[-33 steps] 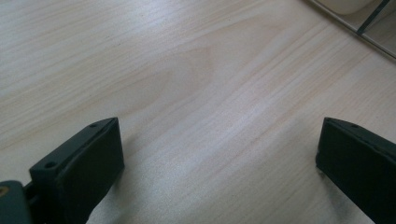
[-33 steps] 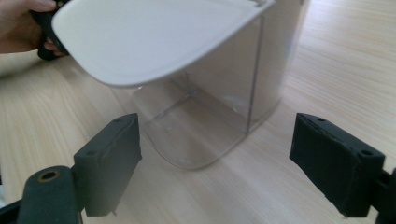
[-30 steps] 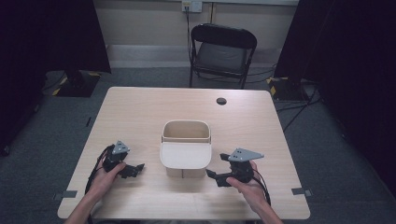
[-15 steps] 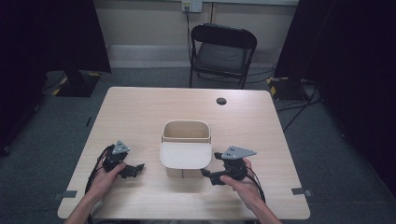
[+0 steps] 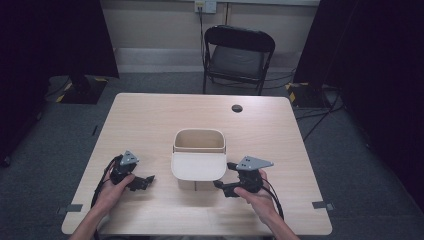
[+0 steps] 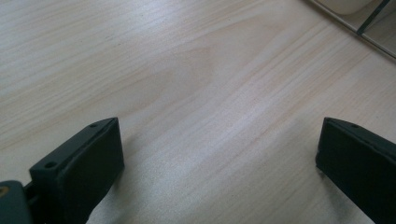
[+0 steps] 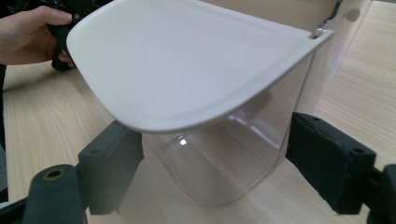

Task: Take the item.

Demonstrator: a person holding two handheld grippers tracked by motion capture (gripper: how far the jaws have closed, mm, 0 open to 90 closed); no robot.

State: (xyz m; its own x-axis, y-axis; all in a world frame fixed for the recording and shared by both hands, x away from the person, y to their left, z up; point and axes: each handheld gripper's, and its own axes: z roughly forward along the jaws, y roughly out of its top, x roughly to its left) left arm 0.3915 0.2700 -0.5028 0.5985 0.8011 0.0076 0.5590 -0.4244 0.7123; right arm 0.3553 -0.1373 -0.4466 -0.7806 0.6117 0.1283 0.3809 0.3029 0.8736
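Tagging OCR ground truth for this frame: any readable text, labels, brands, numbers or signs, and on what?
None readable.
The container and its white lid are plain.
The tabletop shows bare wood grain.
The right gripper and left gripper bear no markings.
The wall outlet is too small to tell.

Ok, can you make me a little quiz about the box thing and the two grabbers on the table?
1. True or false: the right gripper is squeezing the clear container.
2. What colour is the container's lid: A white, B red, C black?
3. What lies under the left gripper?

Key:
1. False; the jaws stand open on either side, apart from it.
2. A.
3. Bare wooden table.
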